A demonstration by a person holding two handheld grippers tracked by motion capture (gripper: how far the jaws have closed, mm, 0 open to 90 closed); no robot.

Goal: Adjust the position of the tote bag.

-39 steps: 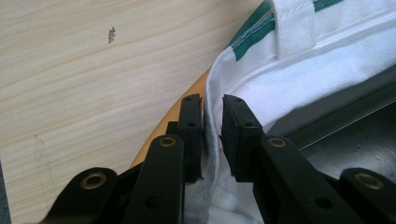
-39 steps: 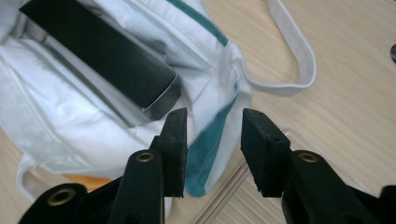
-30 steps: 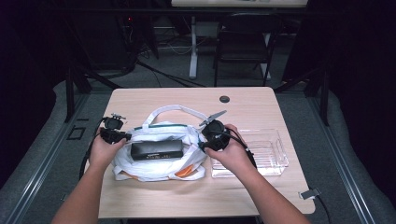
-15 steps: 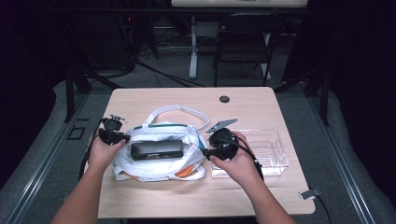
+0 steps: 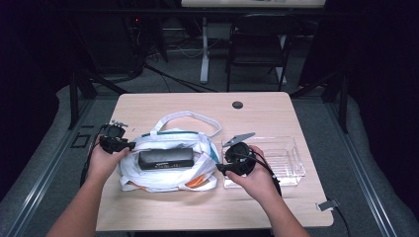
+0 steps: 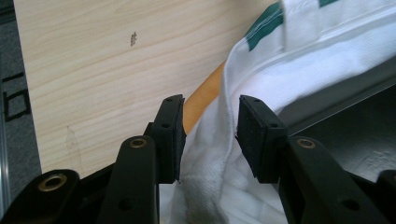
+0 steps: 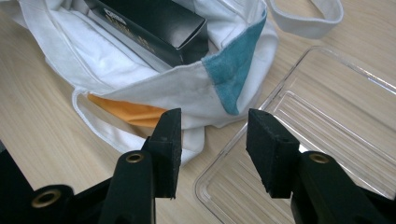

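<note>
The step in hand looked like letting go of the white cloth tote bag with teal and orange patches [image 5: 168, 165] after loading it. It lay on the pale wooden table [image 5: 276, 106] at about 9 o'clock from the clear plastic tray [image 5: 286, 163], their edges just beside each other. To do this well, each gripper probably should back straight away from the fabric so no fold snagged a pad and tugged the bag's mouth shut.

The tote held a long black rectangular box [image 5: 165, 158], lying level in its open mouth; the tray held nothing that could be seen.

The left gripper [image 6: 208, 135] sat at the bag's 9 o'clock edge. Its jaws had just been opening, and a fold of the white rim stood between them, apparently no longer pinched. The right gripper [image 7: 212, 149] hovered at the bag's 3 o'clock side, over the tray's near corner, jaws apart with nothing held.
</note>
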